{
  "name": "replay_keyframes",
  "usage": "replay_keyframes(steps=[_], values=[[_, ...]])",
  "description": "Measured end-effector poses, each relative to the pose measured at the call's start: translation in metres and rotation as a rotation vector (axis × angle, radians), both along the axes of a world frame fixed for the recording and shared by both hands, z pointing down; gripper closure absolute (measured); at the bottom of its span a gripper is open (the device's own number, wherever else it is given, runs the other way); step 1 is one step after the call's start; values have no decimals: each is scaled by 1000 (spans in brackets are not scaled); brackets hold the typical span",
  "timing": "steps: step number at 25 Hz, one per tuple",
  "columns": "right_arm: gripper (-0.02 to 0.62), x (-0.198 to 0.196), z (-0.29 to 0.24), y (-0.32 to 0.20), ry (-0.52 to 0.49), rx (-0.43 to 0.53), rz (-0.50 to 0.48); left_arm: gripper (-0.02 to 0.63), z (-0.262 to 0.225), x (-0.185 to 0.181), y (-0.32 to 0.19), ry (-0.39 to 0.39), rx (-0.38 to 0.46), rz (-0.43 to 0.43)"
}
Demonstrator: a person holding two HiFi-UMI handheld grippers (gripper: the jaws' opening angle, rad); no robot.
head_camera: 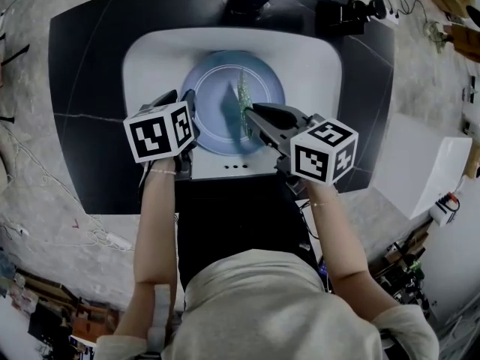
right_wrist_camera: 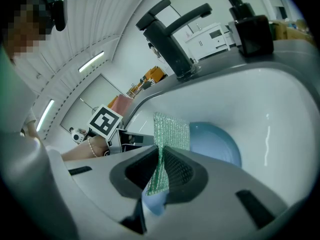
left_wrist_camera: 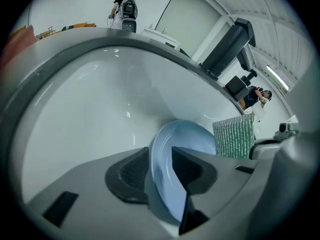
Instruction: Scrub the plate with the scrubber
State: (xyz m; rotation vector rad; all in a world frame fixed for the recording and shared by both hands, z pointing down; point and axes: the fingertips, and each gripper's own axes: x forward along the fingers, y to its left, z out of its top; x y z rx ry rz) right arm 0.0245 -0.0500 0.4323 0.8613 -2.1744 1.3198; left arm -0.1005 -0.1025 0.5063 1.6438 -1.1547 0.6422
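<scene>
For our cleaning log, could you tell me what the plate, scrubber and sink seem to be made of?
Plate: smooth pale-blue glaze, likely ceramic or melamine. Scrubber: green glittery mesh, probably plastic fibre. Sink: glossy white, seemingly ceramic, showing highlights.

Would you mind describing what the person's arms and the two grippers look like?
Both the left gripper and right gripper have grey moulded bodies with dark textured pads. Each carries a white cube with black square markers. The forearms are bare below short pale sleeves, with a beaded bracelet on the left wrist.
</scene>
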Motion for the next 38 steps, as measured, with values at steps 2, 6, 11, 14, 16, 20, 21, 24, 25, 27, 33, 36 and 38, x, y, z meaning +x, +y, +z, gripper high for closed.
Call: replay_keyframes(steps=[2,6,11,14,16,20,21,24,25,27,33,36,38], values=[[538,0,3,0,5,-7,-3,468,3,1,1,5,-9,1],[538,-2,8,1,11,-21,-18,468,7,3,3,23,-19,-8],[537,-3,13,2,20,-36,-33,468,12,4,4,32,-32,-9],[537,-5,15,1,27,-38,-55,469,13,4,3,29,-32,0],[537,-5,16,0,38,-39,-76,475,15,3,2,16,-33,2],[537,-6,19,1,75,-40,-143,537,15,4,0,29,-23,-4],[537,-7,20,1,88,-38,-163,546,15,5,0,36,-23,-5],[537,-11,21,-1,111,-32,-195,558,16,7,-1,37,-23,1],[537,-13,22,-1,114,-35,-199,563,16,7,-1,38,-21,3],[537,-15,27,1,123,-50,-213,569,12,10,-2,58,-10,7],[537,-20,48,18,181,-98,-299,569,7,13,-4,113,3,7],[538,-23,53,23,180,-115,-309,568,3,15,-6,135,22,11],[540,-25,57,27,184,-126,-320,568,-1,15,-6,156,29,0]])
